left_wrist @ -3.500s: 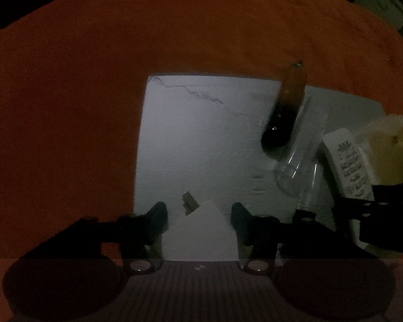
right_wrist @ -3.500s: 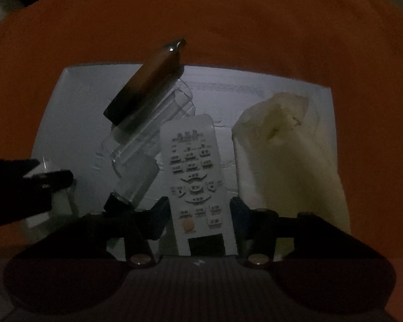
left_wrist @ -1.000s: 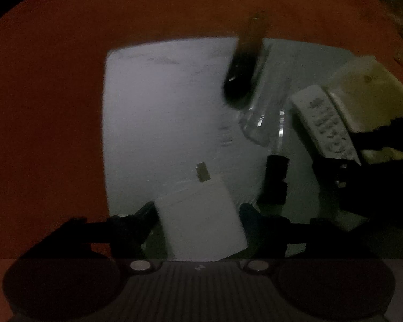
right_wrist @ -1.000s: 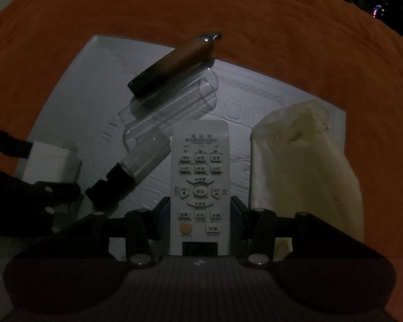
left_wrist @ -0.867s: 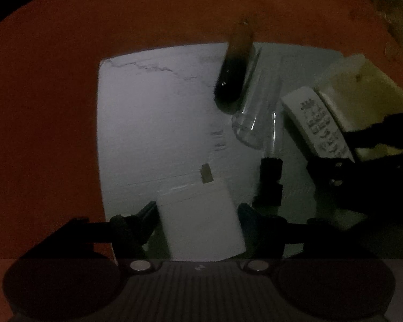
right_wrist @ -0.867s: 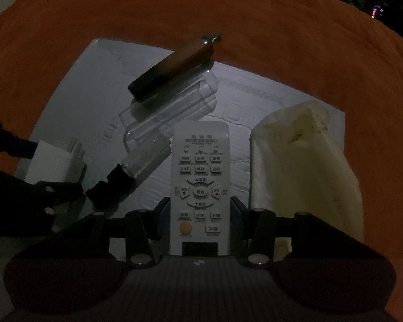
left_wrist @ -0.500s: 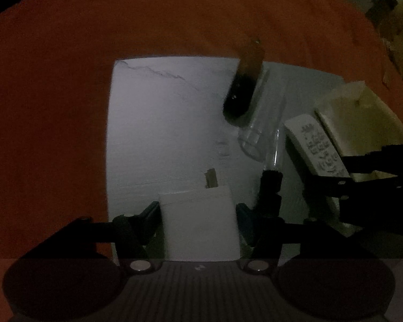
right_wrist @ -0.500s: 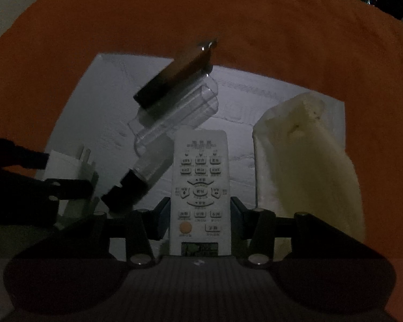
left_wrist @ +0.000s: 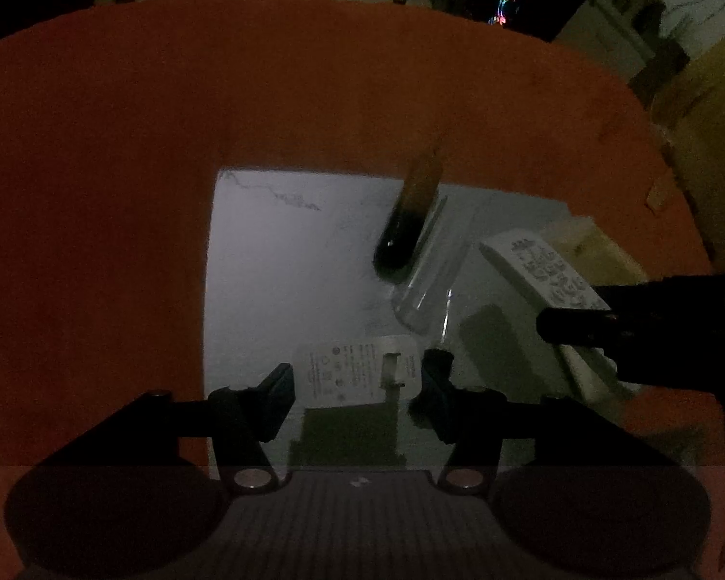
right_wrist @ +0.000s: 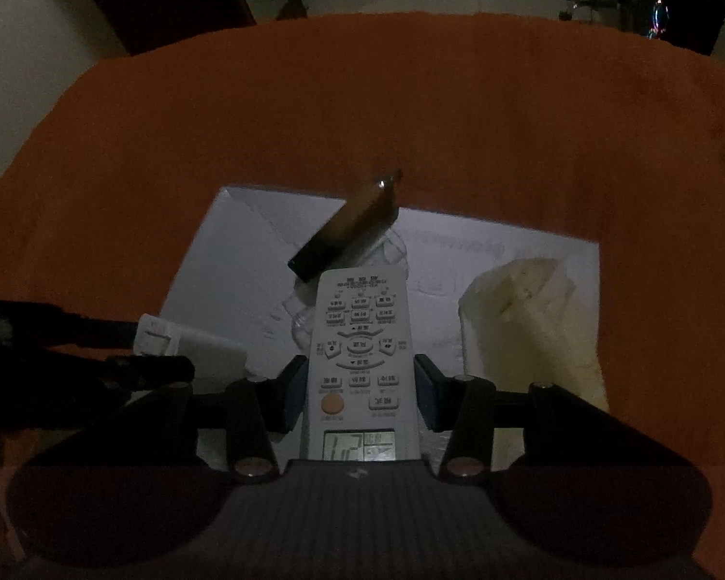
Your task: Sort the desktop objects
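Dim light over the orange bench [left_wrist: 121, 193]. The left gripper [left_wrist: 357, 379] has its fingers pinching a white charger [left_wrist: 357, 377], held above the white sheet [left_wrist: 275, 266]. The right gripper [right_wrist: 361, 394] clamps its fingers on the remote [right_wrist: 360, 338], lifted over the sheet. A dark bottle [right_wrist: 348, 232], clear tube [left_wrist: 425, 285] and cream cloth [right_wrist: 527, 328] lie on the sheet.

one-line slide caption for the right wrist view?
Right gripper holding a white remote above a white sheet on an orange cloth, cream bag alongside.
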